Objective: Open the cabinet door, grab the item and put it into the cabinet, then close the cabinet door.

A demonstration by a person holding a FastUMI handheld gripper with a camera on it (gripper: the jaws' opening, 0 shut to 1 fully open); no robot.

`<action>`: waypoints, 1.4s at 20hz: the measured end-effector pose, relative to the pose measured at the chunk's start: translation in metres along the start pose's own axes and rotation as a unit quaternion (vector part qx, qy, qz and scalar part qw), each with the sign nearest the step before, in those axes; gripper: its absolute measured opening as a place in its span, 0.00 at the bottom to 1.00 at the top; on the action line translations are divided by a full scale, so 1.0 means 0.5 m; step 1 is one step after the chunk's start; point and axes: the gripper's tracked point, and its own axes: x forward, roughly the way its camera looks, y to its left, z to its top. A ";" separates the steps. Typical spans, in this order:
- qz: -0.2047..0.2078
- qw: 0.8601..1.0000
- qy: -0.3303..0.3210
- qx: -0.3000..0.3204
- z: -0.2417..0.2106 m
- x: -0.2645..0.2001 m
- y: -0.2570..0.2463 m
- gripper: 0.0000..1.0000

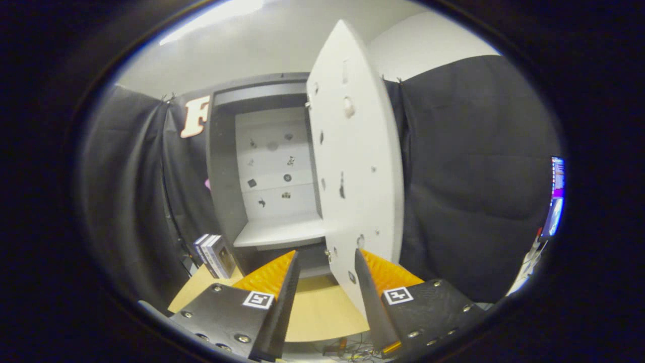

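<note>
Door (355, 166) is swung wide so the cabinet (221, 166) shelf is reachable — gripper (327, 262) fingers spread, holding nothing, box (215, 256) waiting beside the cabinet to be grabbed.

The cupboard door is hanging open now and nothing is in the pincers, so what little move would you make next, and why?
Probably swing the gripper toward the small box standing on the wooden table beside the cabinet. The door is open, the shelf inside is bare, and the fingers are apart with nothing between them, so the item seems next.
</note>
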 end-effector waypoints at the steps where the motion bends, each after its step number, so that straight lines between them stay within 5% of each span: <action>1: 0.010 1.000 0.008 -0.005 -0.022 0.008 0.032 0.65; 8: 0.062 0.995 0.080 -0.011 -0.226 0.109 0.205 0.84; 20: 0.111 0.963 0.246 0.002 -0.604 0.240 0.341 0.87; 28: 0.115 0.949 0.292 -0.023 -0.749 0.266 0.368 0.87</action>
